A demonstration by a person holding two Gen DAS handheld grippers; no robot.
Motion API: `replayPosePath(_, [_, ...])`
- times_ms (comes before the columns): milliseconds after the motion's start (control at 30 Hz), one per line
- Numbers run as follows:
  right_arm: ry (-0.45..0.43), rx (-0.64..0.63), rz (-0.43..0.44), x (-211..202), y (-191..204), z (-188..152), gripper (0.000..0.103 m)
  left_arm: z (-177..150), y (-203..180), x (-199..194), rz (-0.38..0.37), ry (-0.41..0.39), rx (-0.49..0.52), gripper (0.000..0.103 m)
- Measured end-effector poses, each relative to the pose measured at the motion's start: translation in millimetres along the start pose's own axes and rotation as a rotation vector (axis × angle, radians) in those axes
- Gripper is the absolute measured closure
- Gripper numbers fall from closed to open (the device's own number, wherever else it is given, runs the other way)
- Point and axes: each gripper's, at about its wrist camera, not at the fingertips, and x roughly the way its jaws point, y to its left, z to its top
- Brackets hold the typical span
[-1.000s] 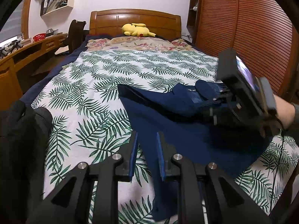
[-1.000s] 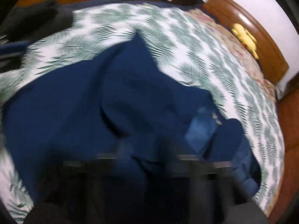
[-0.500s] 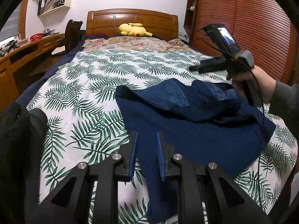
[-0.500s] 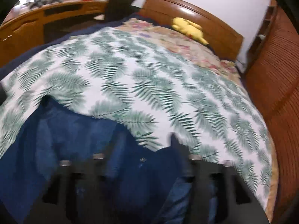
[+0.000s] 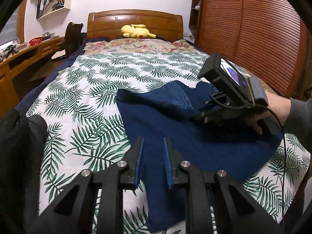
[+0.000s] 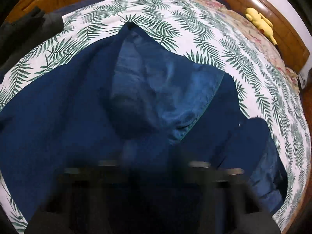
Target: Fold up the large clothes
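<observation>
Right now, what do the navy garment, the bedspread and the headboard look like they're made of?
Navy garment: matte, fuzzy outer face, likely fleece or wool; the turned-back inner lining is paler blue with a slight sheen, probably a smooth synthetic.
Bedspread: flat, matte woven cloth printed with green fern leaves, cotton-like; exact fibre unclear.
Headboard: glossy, varnished brown wood with raised panels.

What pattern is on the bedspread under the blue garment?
Green palm-frond leaves on white bedspread; the garment lies on it. Clearest in the left wrist view.

no legible text, labels, brands or numbers on anything in view
</observation>
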Motion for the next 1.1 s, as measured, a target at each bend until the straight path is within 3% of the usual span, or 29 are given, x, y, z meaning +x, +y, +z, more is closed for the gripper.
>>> replayPosePath(133, [-0.017,-0.069,-0.093,0,-2,12,0.102,-3,1,1,-0.003,0.006,0.002,0.086])
replayPosePath(367, [-0.142,-0.011,-0.349,-8,-46,58,0.102,-2,-2,3,-0.014,0.009,0.005,0.086])
replayPosePath(500, [-0.165,0.004,-0.396,-6,-57,68,0.102,0,-9,5,-0.024,0.009,0.013,0.086])
replayPosePath(533, [-0.163,0.012,-0.391,-5,-59,68,0.100,1,-11,6,-0.027,0.009,0.015,0.086])
replayPosePath(600, [-0.132,0.063,-0.380,-6,-70,67,0.079,3,-16,7,-0.034,0.007,0.022,0.086])
replayPosePath(633, [-0.131,0.086,-0.373,-9,-73,65,0.062,4,-19,7,-0.039,0.006,0.026,0.086])
replayPosePath(667, [-0.151,0.111,-0.366,-18,-81,60,0.052,5,-23,7,-0.045,0.004,0.031,0.086])
replayPosePath(700, [-0.162,0.119,-0.370,-25,-82,56,0.051,6,-28,8,-0.052,0.002,0.038,0.086])
replayPosePath(900, [-0.166,0.189,-0.401,-70,-128,-1,0.050,11,-50,11,-0.084,-0.002,0.068,0.086])
replayPosePath(1100, [-0.087,0.276,-0.442,-80,-171,-73,0.050,11,-69,21,-0.105,0.017,0.096,0.086])
